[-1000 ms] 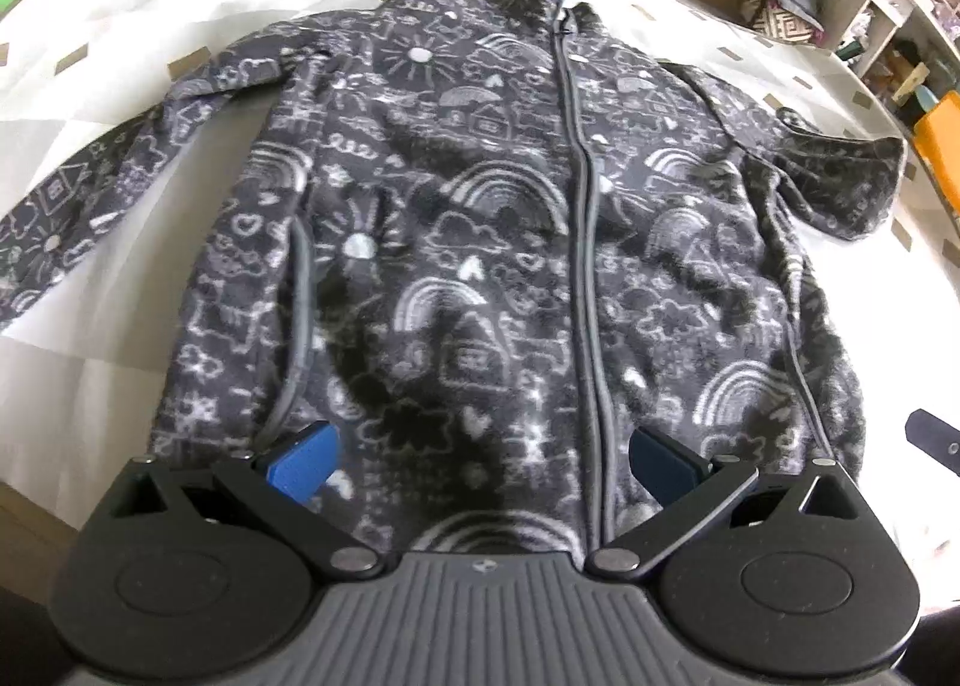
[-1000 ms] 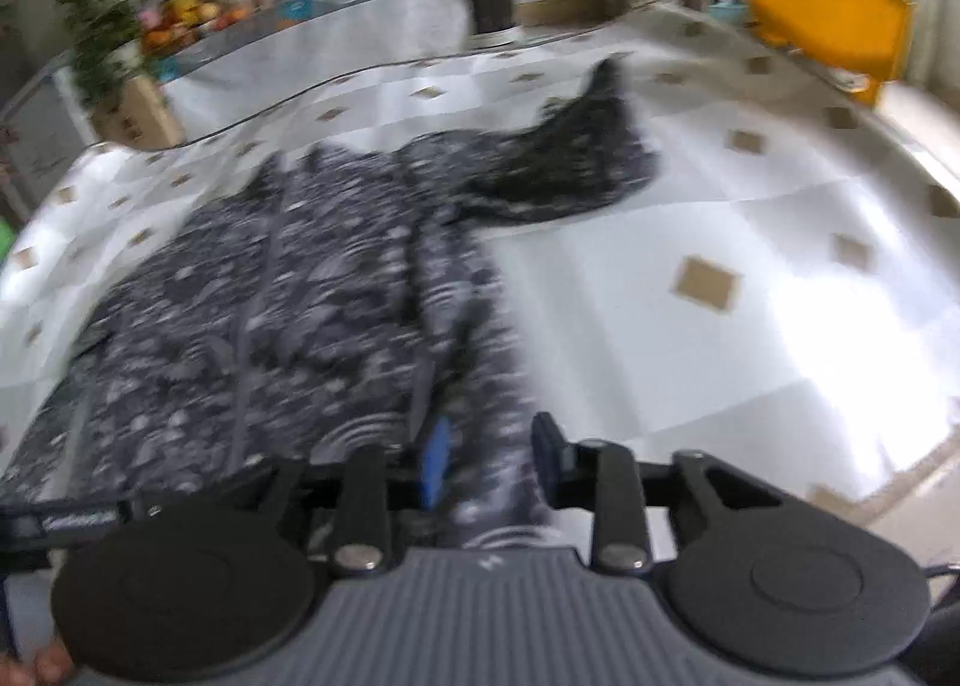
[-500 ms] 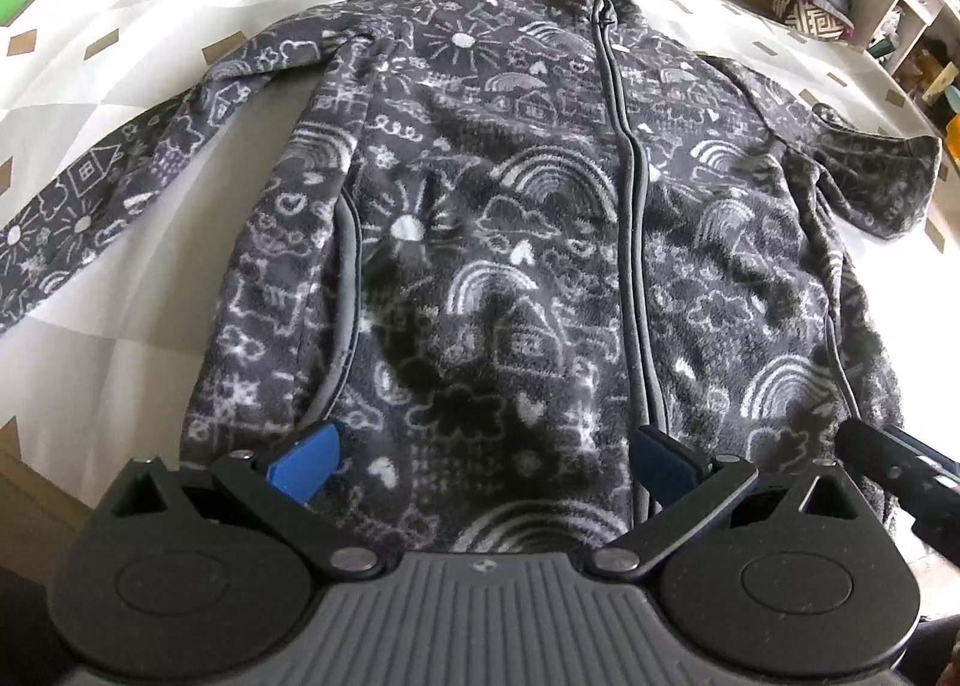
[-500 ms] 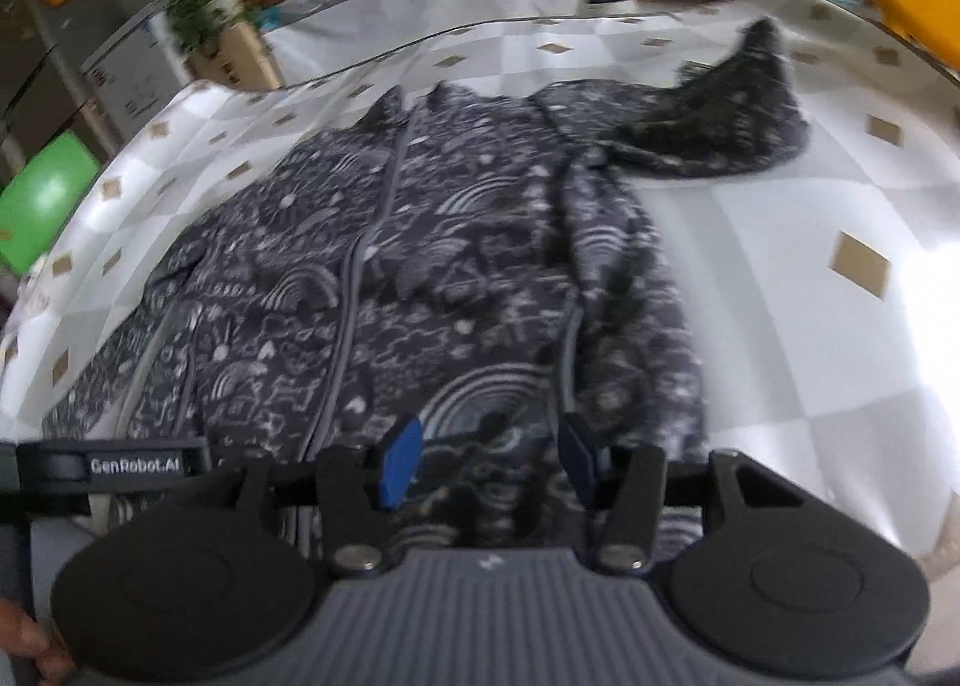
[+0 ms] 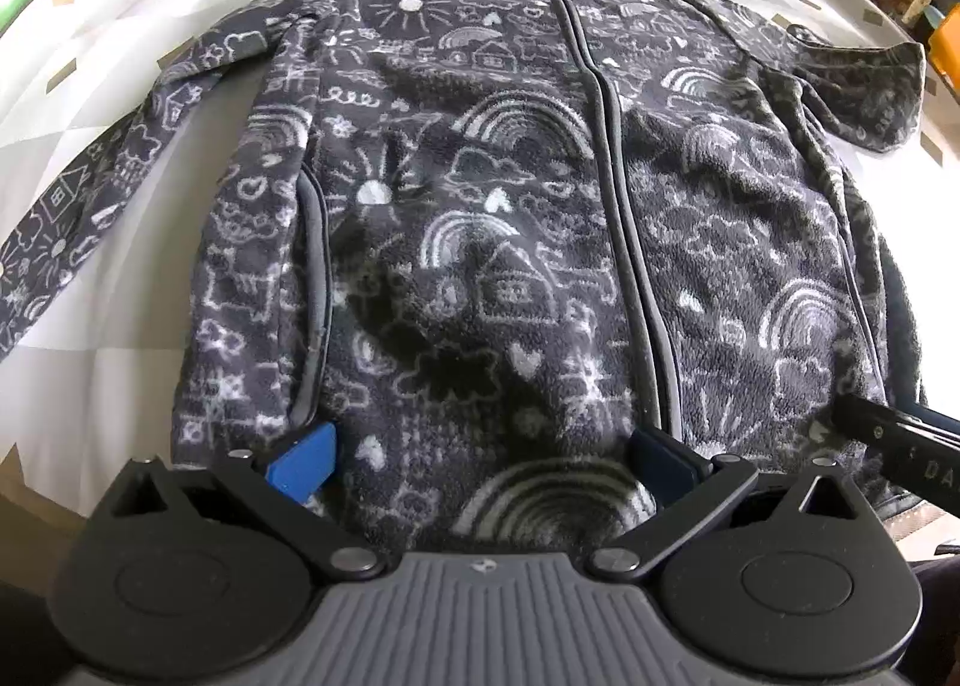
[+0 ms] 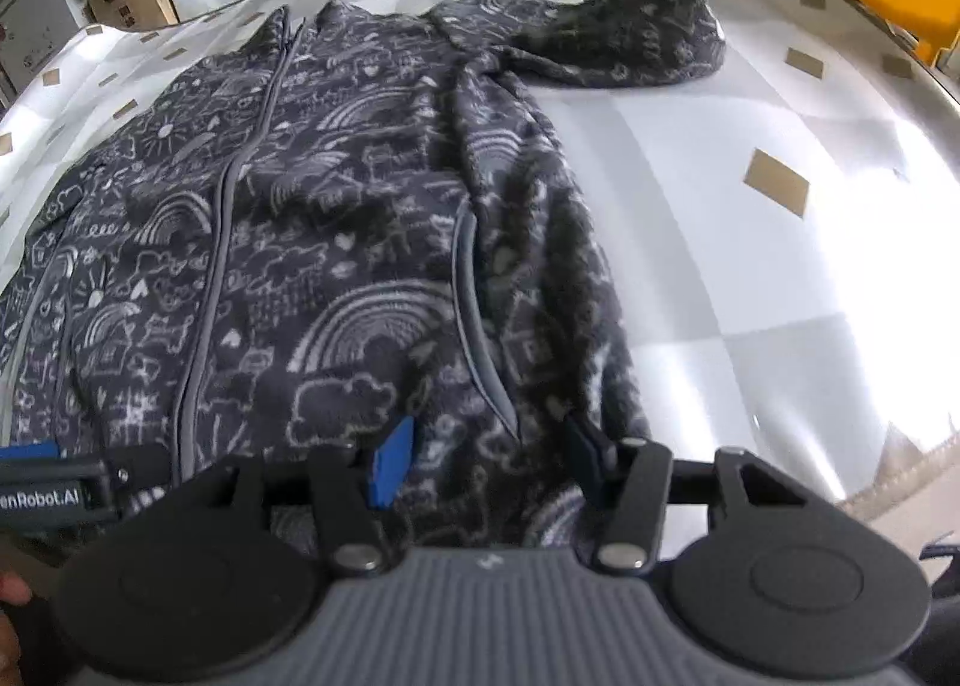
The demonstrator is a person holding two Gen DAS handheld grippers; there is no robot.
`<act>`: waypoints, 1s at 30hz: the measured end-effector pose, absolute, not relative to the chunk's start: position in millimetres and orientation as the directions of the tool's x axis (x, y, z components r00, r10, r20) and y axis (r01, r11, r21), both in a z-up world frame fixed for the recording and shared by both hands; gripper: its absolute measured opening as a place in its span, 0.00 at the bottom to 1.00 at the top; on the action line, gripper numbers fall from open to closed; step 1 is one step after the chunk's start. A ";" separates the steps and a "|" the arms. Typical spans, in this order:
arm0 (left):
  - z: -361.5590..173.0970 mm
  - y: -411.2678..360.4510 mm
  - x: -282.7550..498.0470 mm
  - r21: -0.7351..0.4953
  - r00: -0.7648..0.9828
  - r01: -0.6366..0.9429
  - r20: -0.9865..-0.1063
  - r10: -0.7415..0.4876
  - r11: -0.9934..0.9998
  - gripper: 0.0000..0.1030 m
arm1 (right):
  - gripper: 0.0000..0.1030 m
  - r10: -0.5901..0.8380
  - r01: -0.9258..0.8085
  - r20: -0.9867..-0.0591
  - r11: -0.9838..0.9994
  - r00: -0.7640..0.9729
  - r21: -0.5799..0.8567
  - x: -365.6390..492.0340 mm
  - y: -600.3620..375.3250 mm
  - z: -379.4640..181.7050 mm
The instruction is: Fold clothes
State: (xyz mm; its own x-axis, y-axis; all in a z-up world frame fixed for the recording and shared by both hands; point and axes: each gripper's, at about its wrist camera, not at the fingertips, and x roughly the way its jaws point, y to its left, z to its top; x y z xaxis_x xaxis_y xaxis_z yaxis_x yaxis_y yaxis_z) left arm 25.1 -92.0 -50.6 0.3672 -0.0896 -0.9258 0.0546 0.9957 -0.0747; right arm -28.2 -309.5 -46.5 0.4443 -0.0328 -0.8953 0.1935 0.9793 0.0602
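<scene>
Left wrist view shows the jacket point(image 5: 480, 218) lying spread flat, front side up and zipped, on the bench point(image 5: 108, 56) with its white checked cover. One sleeve stretches out straight to the left; the other sleeve point(image 6: 606, 47) is bent and a little bunched on the right. No part of the body is folded over.

The left hand-held gripper point(image 5: 480, 455) is wide open, low over the hem, with one finger near the pocket and the other at the zip. The right hand-held gripper point(image 6: 486, 455) is also open, somewhat narrower, over the hem at the right pocket; its tip appears at the right edge of the left view. Neither one holds cloth.

I judge that both are coming to take the bottom hem. The next move calls for going down until the fingers are around the edge of the fabric, closing on it, and lifting both sides evenly; the fleece is thick and soft, so a shallow grip can slip.

Compared with one second ago, both grippers are closer to the jacket, which fills more of each view. The right gripper has opened wider and has swung to face the garment squarely. The jacket itself has not moved.
</scene>
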 end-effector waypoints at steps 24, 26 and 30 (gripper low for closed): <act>-45.3 -79.2 36.5 -0.091 0.407 -0.005 -0.910 -0.081 0.996 1.00 | 0.57 -0.013 0.118 -0.863 0.992 0.504 0.054 -17.8 -296.4 -39.0; -47.4 -79.2 37.9 -0.089 0.405 -0.009 -0.911 -0.078 0.996 1.00 | 0.57 -0.015 0.105 -0.864 0.993 0.503 0.044 -14.8 -293.6 -41.8; -52.1 -83.7 37.4 -0.060 0.394 0.010 -0.917 -0.059 0.998 1.00 | 0.62 -0.020 0.116 -0.873 0.992 0.488 0.042 -13.5 -293.1 -46.2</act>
State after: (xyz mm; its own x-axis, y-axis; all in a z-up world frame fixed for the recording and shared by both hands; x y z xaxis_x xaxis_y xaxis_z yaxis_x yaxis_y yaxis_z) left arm 37.4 -83.7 -52.1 0.3941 -0.0586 -0.9172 0.0097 0.9982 -0.0596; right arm -13.5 -293.1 -46.2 0.4881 -0.0196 -0.8726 0.1158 0.9924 0.0425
